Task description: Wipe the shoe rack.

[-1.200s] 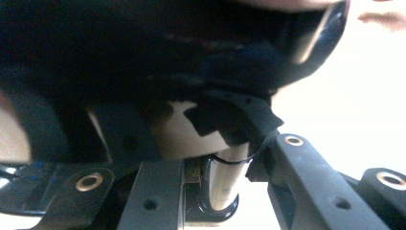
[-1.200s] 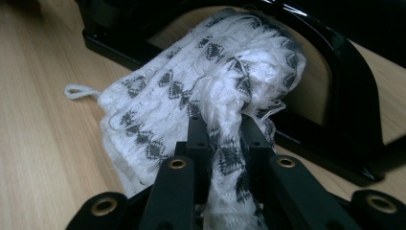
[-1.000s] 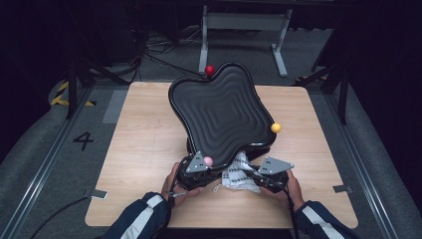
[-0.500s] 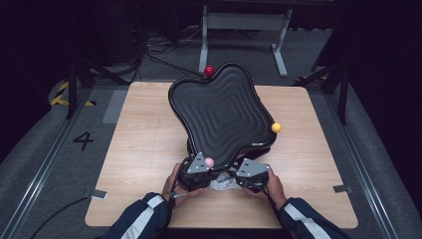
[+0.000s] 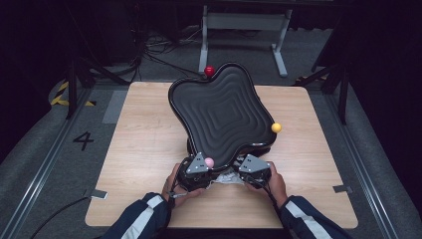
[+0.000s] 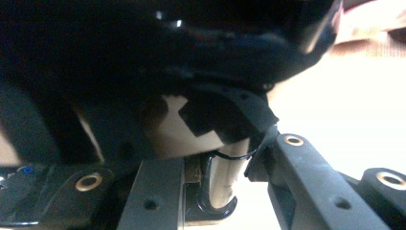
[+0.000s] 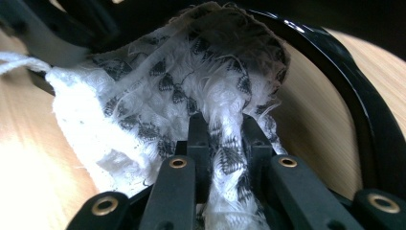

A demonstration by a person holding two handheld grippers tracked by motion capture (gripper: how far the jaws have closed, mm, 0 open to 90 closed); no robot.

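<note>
A black wavy tray (image 5: 219,114) stands tilted on the wooden table (image 5: 144,129), with its near corner raised. A pink ball (image 5: 209,162) sits at that corner, a red ball (image 5: 209,70) at the far corner and a yellow ball (image 5: 276,127) at the right one. My left gripper (image 5: 198,168) is at the near corner; its jaws are closed around a shiny metal post (image 6: 224,177) under the tray's dark underside (image 6: 143,48). My right gripper (image 7: 225,129) is shut on a white cloth with black patterning (image 7: 158,96), bunched against the tray's rim (image 7: 354,96). From above, the cloth (image 5: 221,180) lies between both grippers.
Bare table surface lies left and right of the tray. Beyond the far edge are a grey metal stand (image 5: 244,22) and loose cables (image 5: 149,50) on the floor. A floor marking "4" (image 5: 83,140) is at the left.
My right gripper has moved left toward the left gripper, carrying the cloth in under the tray's near edge. The left gripper and the tray have stayed put.
</note>
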